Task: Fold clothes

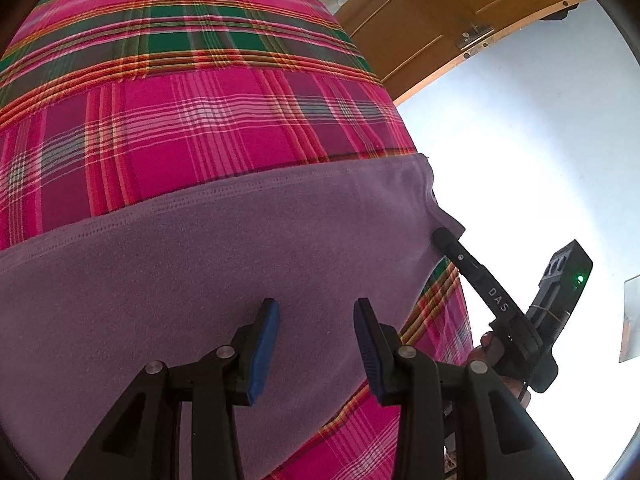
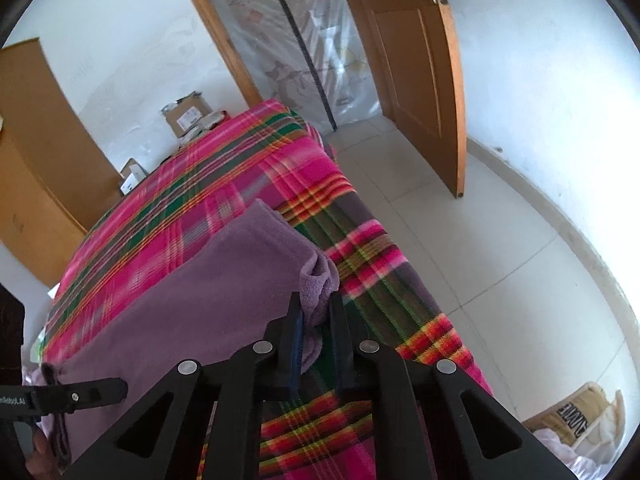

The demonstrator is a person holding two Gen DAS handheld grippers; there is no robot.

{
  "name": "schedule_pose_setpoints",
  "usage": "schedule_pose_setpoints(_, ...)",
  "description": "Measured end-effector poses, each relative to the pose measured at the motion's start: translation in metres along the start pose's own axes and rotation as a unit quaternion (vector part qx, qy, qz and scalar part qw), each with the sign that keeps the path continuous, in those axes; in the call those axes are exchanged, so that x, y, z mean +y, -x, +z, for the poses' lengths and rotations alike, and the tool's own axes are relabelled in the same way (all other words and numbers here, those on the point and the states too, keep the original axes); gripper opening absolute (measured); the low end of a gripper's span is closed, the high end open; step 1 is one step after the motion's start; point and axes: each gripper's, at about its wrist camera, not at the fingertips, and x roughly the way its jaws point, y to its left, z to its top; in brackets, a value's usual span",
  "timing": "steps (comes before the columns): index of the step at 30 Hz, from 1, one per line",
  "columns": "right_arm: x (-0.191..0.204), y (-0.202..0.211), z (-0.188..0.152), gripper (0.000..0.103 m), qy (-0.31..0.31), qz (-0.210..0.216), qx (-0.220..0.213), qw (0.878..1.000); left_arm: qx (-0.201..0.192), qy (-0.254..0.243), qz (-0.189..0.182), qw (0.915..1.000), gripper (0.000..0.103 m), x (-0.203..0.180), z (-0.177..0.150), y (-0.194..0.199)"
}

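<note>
A purple fleece garment point(image 1: 208, 272) lies spread flat on a bed covered with a pink and green plaid blanket point(image 1: 180, 120). My left gripper point(image 1: 316, 304) hovers over the garment's near part, open, blue pads wide apart with only flat cloth below them. At the bed's right side, my right gripper point(image 1: 442, 236) pinches the garment's corner. In the right wrist view, the right gripper point(image 2: 316, 320) is shut on a bunched fold of the purple garment point(image 2: 224, 280). The left gripper point(image 2: 116, 388) shows at the garment's far lower-left corner, held by a hand.
The plaid blanket point(image 2: 240, 168) drapes over the bed edge to a pale tiled floor point(image 2: 460, 248). A wooden door point(image 2: 424, 80) stands ajar beyond the bed. Cardboard boxes point(image 2: 188, 116) and a wooden cabinet point(image 2: 36, 140) stand on the far side. A tan bag point(image 2: 576, 412) lies low right.
</note>
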Motion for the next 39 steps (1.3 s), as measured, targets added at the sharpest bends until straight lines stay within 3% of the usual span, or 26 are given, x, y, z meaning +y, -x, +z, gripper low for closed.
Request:
schedule_pose_setpoints(15,0.051,0.034,-0.004,0.011,0.095,0.061,-0.074,0.991,0.0,0.014,-0.011,0.9998,0.039,0.004,0.001,-0.001)
schedule_pose_setpoints(25,0.091,0.041,-0.025,0.011,0.167,0.11,-0.066,0.977,-0.001,0.043,-0.045,0.998,0.039,0.017,0.003,0.005)
schedule_pose_setpoints(34,0.116,0.034,-0.047,0.011,0.22,0.12,-0.042,0.967,-0.054,0.086,-0.122,0.9874,0.041,0.036,0.008,0.032)
schedule_pose_setpoints(39,0.123,0.033,-0.058,0.011,0.233,0.121,-0.036,0.964,-0.055,0.1,-0.168,0.9791,0.045,0.04,0.011,0.03)
